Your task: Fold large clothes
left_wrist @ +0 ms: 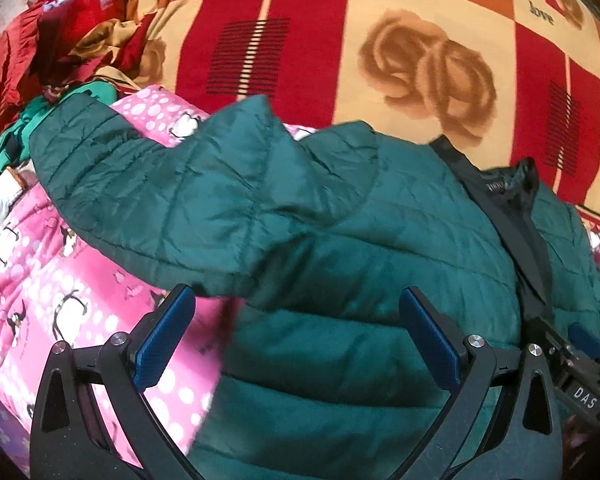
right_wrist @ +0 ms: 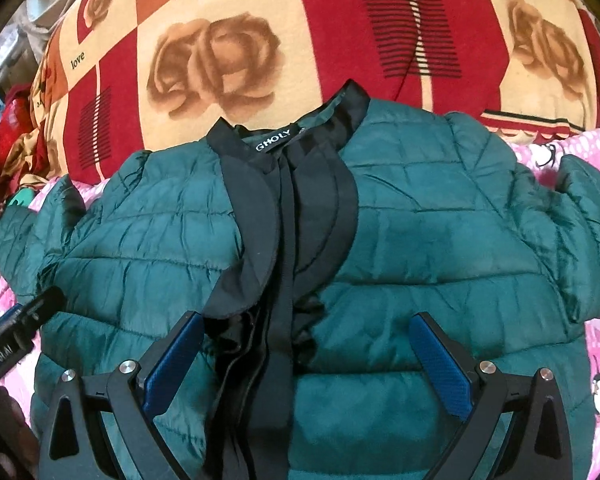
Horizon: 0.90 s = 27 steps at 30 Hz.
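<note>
One dark green quilted puffer jacket [right_wrist: 420, 240] lies front up across a pink penguin-print sheet [left_wrist: 60, 280], its black collar [right_wrist: 292, 132] reaching onto a red, orange and cream rose-patterned blanket [right_wrist: 228, 8]. Inside the collar a black label [right_wrist: 278, 142] reads "GHOLY". One sleeve [left_wrist: 172, 192] lies folded in over the chest. My left gripper [left_wrist: 296, 336] hangs spread wide above the jacket's left side, grasping nothing; my right gripper [right_wrist: 308, 364] gapes just as wide over the black front placket [right_wrist: 280, 280], also bare. The blanket carries the word "love" in several squares. A heap of red and green clothes [left_wrist: 60, 40] sits beyond the sleeve.
</note>
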Each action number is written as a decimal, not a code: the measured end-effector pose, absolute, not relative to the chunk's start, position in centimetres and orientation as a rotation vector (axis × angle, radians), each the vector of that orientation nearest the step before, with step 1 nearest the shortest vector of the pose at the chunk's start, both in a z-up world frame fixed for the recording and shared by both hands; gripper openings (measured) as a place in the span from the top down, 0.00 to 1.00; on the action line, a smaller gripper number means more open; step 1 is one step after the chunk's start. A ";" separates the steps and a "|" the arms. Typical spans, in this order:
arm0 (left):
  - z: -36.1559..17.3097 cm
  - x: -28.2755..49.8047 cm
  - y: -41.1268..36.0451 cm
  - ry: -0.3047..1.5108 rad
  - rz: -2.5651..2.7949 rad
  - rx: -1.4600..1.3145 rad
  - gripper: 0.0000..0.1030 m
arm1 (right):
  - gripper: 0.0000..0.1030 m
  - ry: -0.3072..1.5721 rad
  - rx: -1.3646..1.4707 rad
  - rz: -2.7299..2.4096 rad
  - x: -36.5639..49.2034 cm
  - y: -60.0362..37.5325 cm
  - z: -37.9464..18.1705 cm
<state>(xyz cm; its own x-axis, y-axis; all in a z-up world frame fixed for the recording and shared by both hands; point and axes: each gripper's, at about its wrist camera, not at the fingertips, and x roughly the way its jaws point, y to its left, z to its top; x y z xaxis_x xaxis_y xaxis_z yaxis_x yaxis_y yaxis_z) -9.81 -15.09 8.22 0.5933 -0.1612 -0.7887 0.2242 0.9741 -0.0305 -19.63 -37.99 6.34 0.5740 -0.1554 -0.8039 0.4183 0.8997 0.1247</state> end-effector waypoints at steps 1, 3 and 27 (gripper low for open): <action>8.3 -9.6 -14.7 0.906 -0.220 0.069 0.01 | 0.00 0.898 0.313 -0.345 -19.5 -37.9 6.3; 8.5 -8.9 -13.9 0.900 -0.211 0.051 0.01 | 0.00 0.892 0.311 -0.346 -19.0 -37.9 6.3; 9.8 4.4 6.1 0.836 0.287 -0.093 0.01 | 0.01 0.911 0.269 -0.321 -17.5 -36.6 6.2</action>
